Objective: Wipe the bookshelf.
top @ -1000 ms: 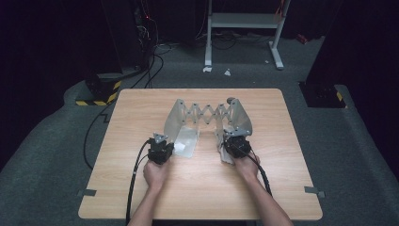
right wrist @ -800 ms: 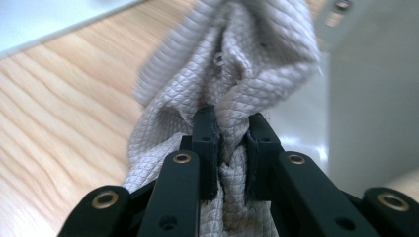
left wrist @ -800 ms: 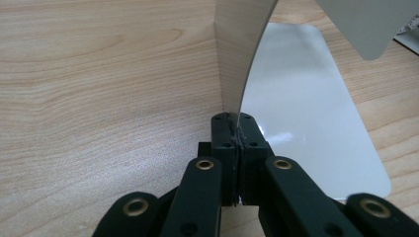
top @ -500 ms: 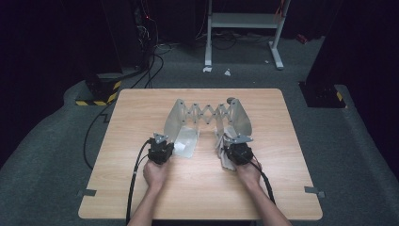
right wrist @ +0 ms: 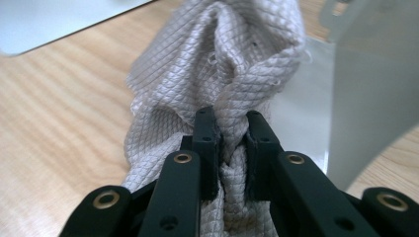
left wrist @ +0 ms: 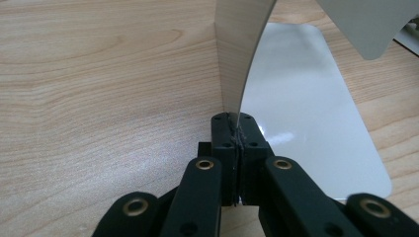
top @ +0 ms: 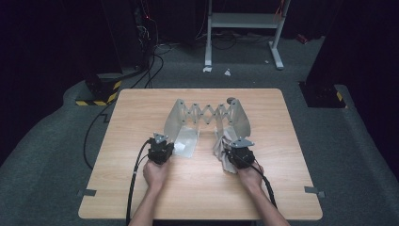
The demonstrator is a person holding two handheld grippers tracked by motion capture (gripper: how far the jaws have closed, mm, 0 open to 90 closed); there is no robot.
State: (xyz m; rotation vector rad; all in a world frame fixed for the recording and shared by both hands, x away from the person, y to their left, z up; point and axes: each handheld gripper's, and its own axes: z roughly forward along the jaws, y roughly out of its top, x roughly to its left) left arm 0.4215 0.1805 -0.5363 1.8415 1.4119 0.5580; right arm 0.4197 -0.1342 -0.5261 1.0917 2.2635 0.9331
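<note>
While the left gripper (left wrist: pixel 236 129) fingers pinch the rack (left wrist: pixel 238 59) panel, the right gripper (right wrist: pixel 232 129) fingers clamp the cloth (right wrist: pixel 217 64).

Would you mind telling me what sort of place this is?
Probably a lab recording space: a light wooden table on grey carpet, dark curtained surroundings, black cables trailing over the floor, and a white metal stand behind.

We saw a grey accordion rack (top: pixel 207 117) standing mid-frame, its left plate's edge pinched; a bunched, quilted beige cloth (right wrist: pixel 232 64) lay crumpled at its right plate.
</note>
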